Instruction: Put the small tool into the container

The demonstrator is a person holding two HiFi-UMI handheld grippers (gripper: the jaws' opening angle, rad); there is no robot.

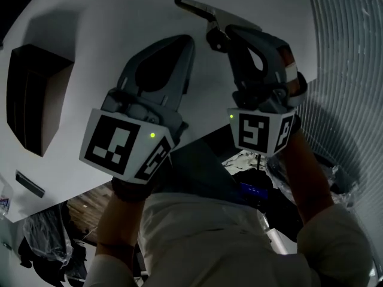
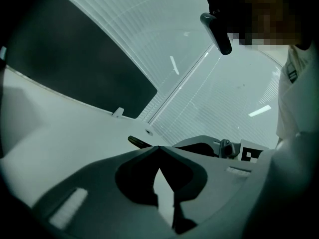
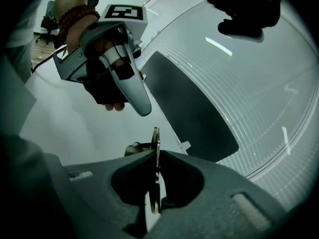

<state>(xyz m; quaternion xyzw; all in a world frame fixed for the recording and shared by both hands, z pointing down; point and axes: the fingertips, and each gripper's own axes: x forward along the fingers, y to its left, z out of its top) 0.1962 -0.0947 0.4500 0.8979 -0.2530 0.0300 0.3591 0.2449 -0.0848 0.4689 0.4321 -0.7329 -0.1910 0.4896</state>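
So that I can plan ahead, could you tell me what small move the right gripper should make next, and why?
Probably carry the small tool left toward the dark container: the right gripper is shut on it, while the container sits far left on the table, past the left gripper.

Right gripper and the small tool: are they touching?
Touching. The right gripper view shows the right gripper closed on the thin small tool.

On my feed the left gripper (image 1: pixel 184 45) and right gripper (image 1: pixel 218 39) are grey moulded shells, each with a black-and-white marker cube (image 1: pixel 122 143) and green lamp (image 1: pixel 152 135) (both lit), worn with a dark glove (image 3: pixel 107 91), beaded bracelet (image 3: pixel 75 18) and pale shirt (image 1: pixel 203 238).
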